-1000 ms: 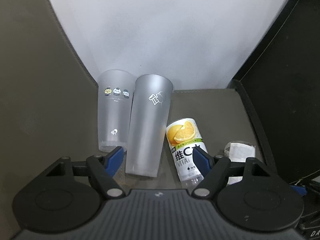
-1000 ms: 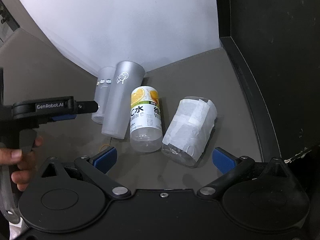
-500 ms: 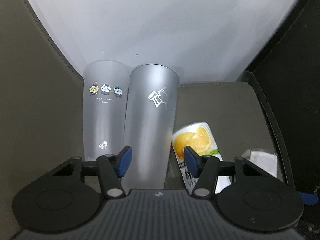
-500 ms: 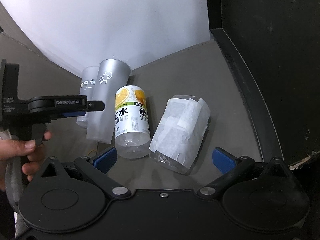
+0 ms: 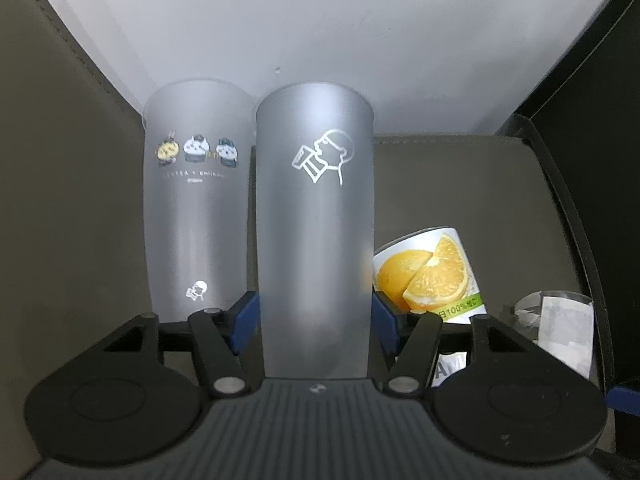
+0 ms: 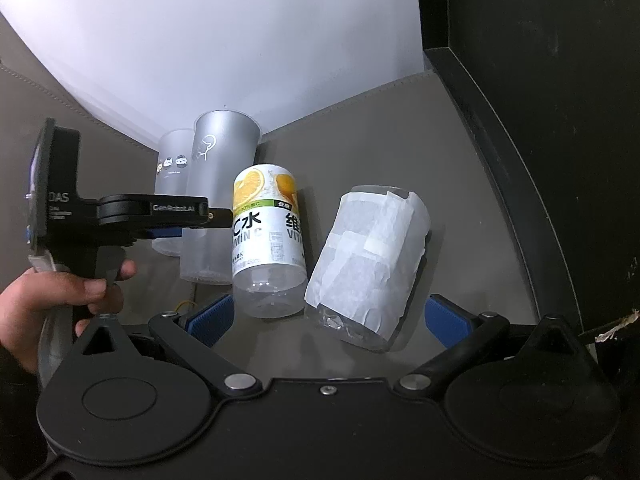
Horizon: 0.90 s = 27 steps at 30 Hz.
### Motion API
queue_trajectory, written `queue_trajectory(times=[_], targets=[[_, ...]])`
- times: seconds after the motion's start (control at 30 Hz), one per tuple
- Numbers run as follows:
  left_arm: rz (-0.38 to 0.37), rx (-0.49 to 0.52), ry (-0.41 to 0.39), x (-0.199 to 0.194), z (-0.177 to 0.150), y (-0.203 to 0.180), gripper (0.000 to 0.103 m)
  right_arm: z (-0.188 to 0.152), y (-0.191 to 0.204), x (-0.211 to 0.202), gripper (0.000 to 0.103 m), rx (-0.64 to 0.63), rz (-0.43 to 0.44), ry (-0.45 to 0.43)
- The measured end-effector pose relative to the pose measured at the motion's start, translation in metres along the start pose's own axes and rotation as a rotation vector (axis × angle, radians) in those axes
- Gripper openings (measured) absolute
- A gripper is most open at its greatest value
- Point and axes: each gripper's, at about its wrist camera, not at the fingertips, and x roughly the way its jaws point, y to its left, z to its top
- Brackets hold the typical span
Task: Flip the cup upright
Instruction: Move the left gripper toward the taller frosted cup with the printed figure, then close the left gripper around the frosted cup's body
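A tall frosted cup with a white drinking-figure logo [image 5: 316, 232] lies on the grey surface, its mouth toward the white wall. My left gripper [image 5: 316, 316] has its blue pads on both sides of the cup's lower body, shut on it; it also shows in the right wrist view [image 6: 208, 216]. A second frosted cup with cartoon animals [image 5: 196, 216] lies just left of it. My right gripper [image 6: 326, 318] is open and empty, held back near the front of the other lying containers.
A bottle with an orange-slice label [image 6: 266, 236] lies right of the cups. A clear container wrapped in white paper [image 6: 370, 260] lies further right. A black raised edge [image 6: 516, 168] bounds the surface on the right. A white wall [image 5: 320, 40] stands behind.
My left gripper moved forward over the logo cup and its jaws narrowed from wide open to closed on the cup's sides. The right gripper stayed open and shifted only slightly.
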Motion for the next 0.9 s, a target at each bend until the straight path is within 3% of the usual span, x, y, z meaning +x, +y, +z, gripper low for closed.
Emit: queue_trajectory(times=[0.27,0.9], targets=[[-0.009,-0.025,-0.020,0.000,0.002,0.004,0.060,0.002,0.006,-0.003,0.103,-0.006,0.006,-0.002],[-0.018,-0.088,-0.142,-0.054,-0.009,0.010,0.059,0.001,-0.004,-0.026,0.103,0.011,0.067,-0.047]])
